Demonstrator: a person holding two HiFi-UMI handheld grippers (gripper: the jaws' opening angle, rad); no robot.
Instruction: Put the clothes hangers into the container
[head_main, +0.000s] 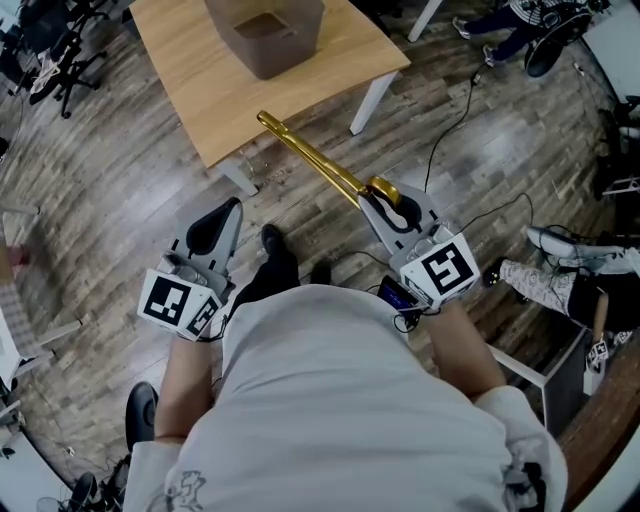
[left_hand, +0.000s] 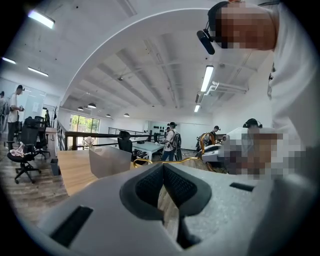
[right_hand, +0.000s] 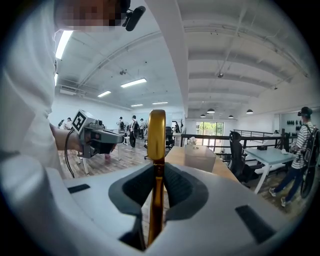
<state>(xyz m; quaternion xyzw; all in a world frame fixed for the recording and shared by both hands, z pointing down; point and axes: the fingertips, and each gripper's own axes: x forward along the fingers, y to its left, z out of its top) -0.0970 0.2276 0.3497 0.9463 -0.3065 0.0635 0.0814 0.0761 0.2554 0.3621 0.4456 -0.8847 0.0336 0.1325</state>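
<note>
Carrying the gold hanger (head_main: 310, 158) in my right claw (head_main: 385, 200), pads clamped on it near one end. The rest sticks out ahead over the floor, and in the head view its far tip reaches about the near edge of the worktop (head_main: 210, 90). The container (head_main: 268, 35) sits further in on the worktop, open top up, well apart from the hanger.

To do this well, I'd say: get the far tip above the rim first, then tip it down so the long piece slides in instead of knocking the wall. The grip is at the end, so it may swing; go slow.

My right hand is out front, claw pointing forward and a little down, marker cube toward me. My left claw (head_main: 215, 228) is on the left, pads together, empty, pointing the same way, clear of the hanger.
</note>
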